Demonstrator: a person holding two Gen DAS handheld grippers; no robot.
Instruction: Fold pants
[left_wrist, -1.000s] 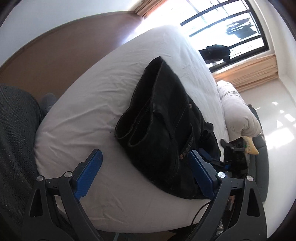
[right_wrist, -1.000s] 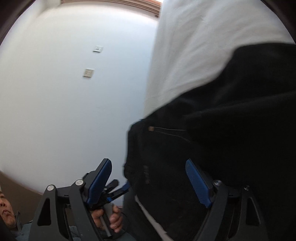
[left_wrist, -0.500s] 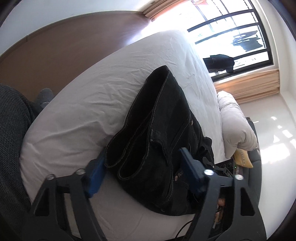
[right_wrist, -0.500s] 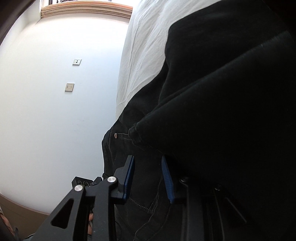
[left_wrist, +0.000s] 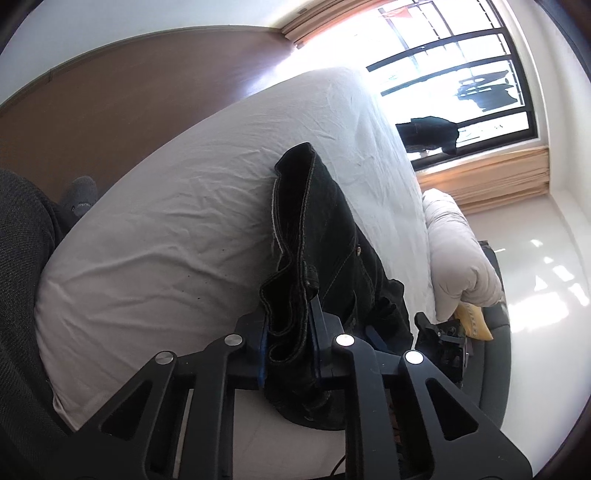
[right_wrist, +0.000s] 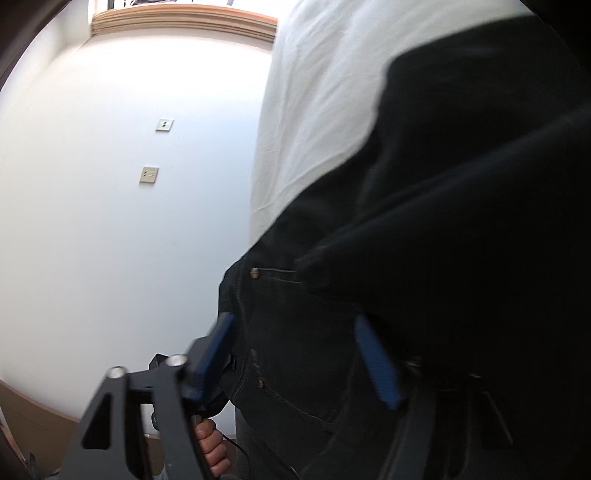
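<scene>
Since a second ago left gripper (left_wrist: 287, 341) has closed onto the bunched waistband of the black denim pants (left_wrist: 325, 236) on the white-sheeted bed (left_wrist: 166, 236), right gripper (right_wrist: 299, 358) reopening around loose denim, nothing pinched; heavy, limp, grippy cloth, so grab thick seams.

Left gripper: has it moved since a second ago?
Yes. The left gripper has advanced toward the window onto the pants; its jaws are closing on their bunched edge.
</scene>
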